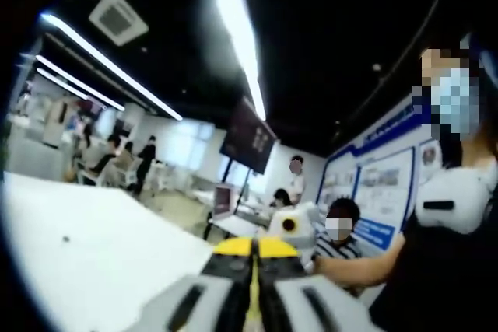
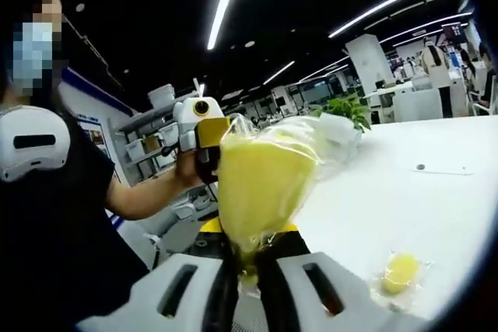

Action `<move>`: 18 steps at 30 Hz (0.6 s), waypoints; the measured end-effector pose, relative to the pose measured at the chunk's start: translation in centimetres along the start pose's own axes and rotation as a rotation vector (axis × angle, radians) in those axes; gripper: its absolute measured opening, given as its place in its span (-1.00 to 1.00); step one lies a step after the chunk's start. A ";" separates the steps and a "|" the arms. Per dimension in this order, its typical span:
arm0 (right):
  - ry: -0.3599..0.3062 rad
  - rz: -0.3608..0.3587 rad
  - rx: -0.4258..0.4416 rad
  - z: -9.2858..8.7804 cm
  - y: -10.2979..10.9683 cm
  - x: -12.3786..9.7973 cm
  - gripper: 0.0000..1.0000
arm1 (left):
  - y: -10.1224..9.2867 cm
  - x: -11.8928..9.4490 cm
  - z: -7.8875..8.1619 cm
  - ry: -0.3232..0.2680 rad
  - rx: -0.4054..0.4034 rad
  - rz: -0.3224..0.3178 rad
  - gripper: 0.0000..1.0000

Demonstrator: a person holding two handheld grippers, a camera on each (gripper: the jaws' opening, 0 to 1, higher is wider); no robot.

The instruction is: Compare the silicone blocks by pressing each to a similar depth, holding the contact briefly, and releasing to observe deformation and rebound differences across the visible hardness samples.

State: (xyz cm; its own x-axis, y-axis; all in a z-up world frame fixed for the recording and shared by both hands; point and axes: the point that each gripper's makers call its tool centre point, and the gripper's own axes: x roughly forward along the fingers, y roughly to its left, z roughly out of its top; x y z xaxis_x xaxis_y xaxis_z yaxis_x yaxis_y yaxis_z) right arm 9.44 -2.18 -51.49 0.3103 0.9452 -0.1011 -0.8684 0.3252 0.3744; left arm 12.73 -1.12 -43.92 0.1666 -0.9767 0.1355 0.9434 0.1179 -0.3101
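My right gripper is shut on a yellow silicone block wrapped in a clear plastic bag, and holds it up in the air above the table's near edge. A smaller yellow block in its own clear bag lies on the white table to the right. In the right gripper view my left gripper is raised behind the held block, in the person's hand. In the left gripper view its yellow-tipped jaws are pressed together with nothing between them, pointing out over the room.
The white table spreads to the left of the left gripper. The person in black stands close by, forearm stretched forward. A potted plant stands at the table's far end. Other people and desks are far behind.
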 end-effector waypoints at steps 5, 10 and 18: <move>0.007 -0.002 0.000 -0.2 0.0 -0.1 -0.97 | 0.1 -0.1 -0.2 0.006 -0.001 0.001 -1.00; 0.006 -0.004 -0.002 -0.3 0.1 -0.1 -0.97 | 0.1 -0.1 -0.2 0.006 0.000 -0.002 -1.00; 0.008 -0.009 0.002 -0.4 0.0 -0.3 -0.96 | -0.2 0.1 -0.4 0.010 0.017 0.001 -1.00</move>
State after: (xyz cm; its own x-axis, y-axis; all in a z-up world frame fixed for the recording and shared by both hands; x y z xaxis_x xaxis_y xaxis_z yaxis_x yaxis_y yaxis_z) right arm 9.15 -2.49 -51.80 0.3149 0.9425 -0.1122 -0.8648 0.3336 0.3753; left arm 12.41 -1.33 -44.25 0.1651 -0.9783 0.1253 0.9477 0.1222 -0.2947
